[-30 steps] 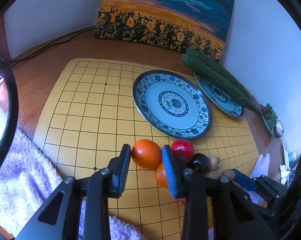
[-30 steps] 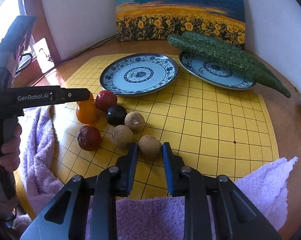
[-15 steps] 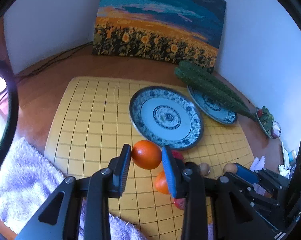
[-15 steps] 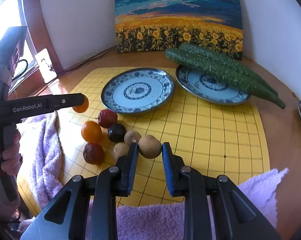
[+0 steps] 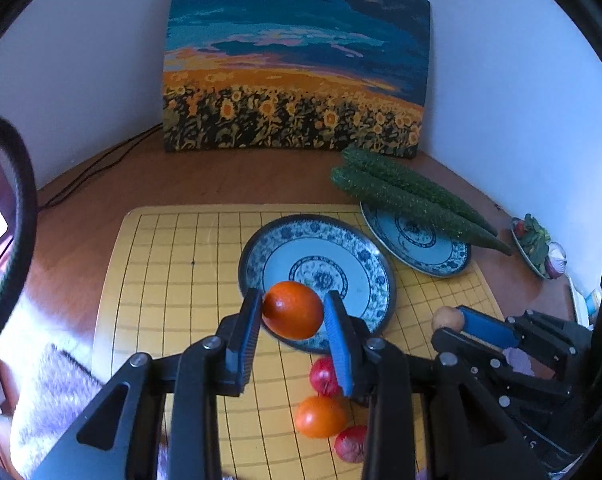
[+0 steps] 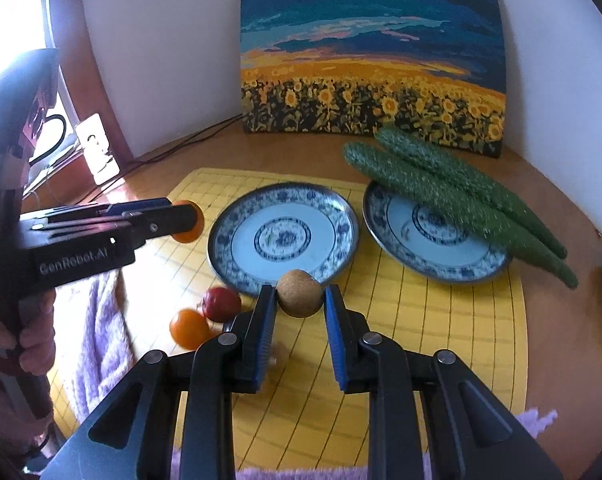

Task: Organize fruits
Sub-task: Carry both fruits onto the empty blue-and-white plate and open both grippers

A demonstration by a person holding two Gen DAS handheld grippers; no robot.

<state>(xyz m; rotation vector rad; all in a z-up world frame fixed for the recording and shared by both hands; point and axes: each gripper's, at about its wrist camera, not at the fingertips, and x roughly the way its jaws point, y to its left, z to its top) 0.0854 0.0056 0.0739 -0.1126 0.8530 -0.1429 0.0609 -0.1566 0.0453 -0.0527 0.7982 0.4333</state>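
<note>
My left gripper (image 5: 293,312) is shut on an orange (image 5: 293,310) and holds it in the air over the near rim of the blue-patterned plate (image 5: 365,256). It also shows in the right wrist view (image 6: 181,220). My right gripper (image 6: 299,300) is shut on a round brown fruit (image 6: 299,293), lifted just before the same plate (image 6: 341,212). On the yellow grid board (image 5: 161,280) below lie a red fruit (image 5: 323,376), a second orange (image 5: 321,416) and a dark red fruit (image 5: 351,444).
A second plate (image 6: 441,260) at the right carries two long green cucumbers (image 6: 441,188). A sunflower painting (image 6: 369,60) leans on the back wall. A purple towel (image 6: 97,340) lies along the board's near and left edges. A small dish of vegetables (image 5: 535,240) sits far right.
Both grippers have risen off the board with their fruits and moved forward toward the near plate. The remaining fruits now lie below and behind the fingers.
</note>
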